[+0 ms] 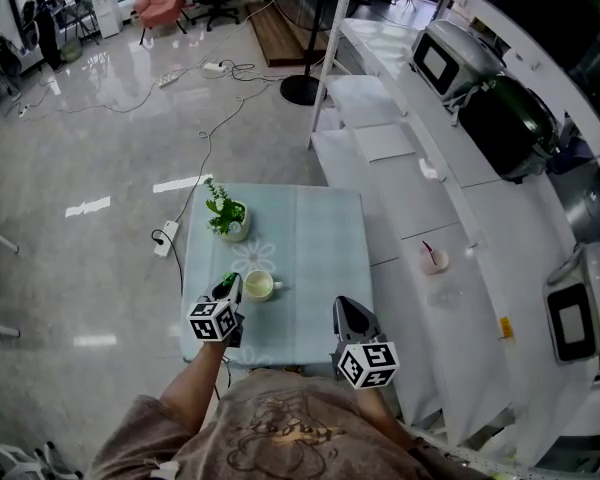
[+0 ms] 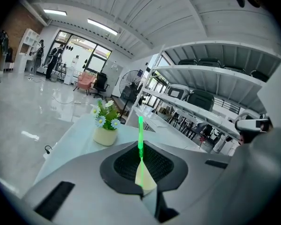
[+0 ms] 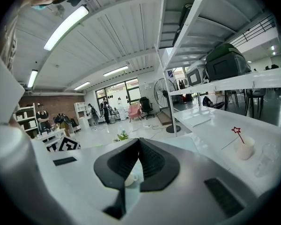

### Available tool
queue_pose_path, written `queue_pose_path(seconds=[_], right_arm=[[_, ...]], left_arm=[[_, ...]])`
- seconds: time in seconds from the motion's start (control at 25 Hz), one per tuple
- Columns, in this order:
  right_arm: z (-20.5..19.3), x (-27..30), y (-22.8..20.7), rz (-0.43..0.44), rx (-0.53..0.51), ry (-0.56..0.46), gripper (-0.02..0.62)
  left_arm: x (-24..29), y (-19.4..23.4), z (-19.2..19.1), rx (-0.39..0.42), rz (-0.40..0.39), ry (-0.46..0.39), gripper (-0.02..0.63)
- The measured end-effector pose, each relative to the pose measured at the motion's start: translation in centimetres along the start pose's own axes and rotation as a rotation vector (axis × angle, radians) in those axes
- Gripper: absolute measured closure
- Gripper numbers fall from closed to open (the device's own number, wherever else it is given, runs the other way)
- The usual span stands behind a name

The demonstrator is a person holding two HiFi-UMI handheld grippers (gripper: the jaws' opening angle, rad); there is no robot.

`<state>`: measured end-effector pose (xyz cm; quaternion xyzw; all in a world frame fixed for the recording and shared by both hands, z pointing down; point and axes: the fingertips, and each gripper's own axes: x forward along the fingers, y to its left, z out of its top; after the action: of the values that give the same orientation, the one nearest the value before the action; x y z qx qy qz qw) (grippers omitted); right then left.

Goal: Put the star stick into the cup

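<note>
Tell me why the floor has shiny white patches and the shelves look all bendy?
Head view: the glossy floor bounces light back as glare. Left gripper view: the wide lens bends the shelves and darkens the corners, while the green stick up close glows bright.

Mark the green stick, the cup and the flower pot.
green stick (image 2: 140,137): left gripper view, its shaft.
cup (image 1: 259,286): head view, its inside.
flower pot (image 2: 105,137): left gripper view, its wall.

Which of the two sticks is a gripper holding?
The green stick, pinched in the left gripper; the red star stick stands in a cup on the shelf.
</note>
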<state>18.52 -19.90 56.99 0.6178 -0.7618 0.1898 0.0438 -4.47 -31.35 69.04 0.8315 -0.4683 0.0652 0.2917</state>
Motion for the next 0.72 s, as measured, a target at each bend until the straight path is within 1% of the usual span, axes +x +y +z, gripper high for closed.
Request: queue_pose_path(seconds=[0.2,0.44,0.56,0.72], right_arm=[[0.1,0.4,0.2,0.003,-0.003,0.001,0.592],[0.1,0.7,0.4,0.0,-0.005,0.006,0.592],[0.0,1.1,0.5,0.005,-0.007,0.009,0.592],[0.1,1.6,0.6,0.012,-0.007,0.013,0.592]], left_arm=[[0.2,0.5,0.0,-0.023,0.0,0.008,0.575],[0.4,1.7,-0.3,-0.066,0.019,0.021,0.567],[0.6,2.3,-0.2,-0.075,0.029,0.021,0.521],[0.9,2.8,-0.2,-0.083,0.034,0.022,0.477]])
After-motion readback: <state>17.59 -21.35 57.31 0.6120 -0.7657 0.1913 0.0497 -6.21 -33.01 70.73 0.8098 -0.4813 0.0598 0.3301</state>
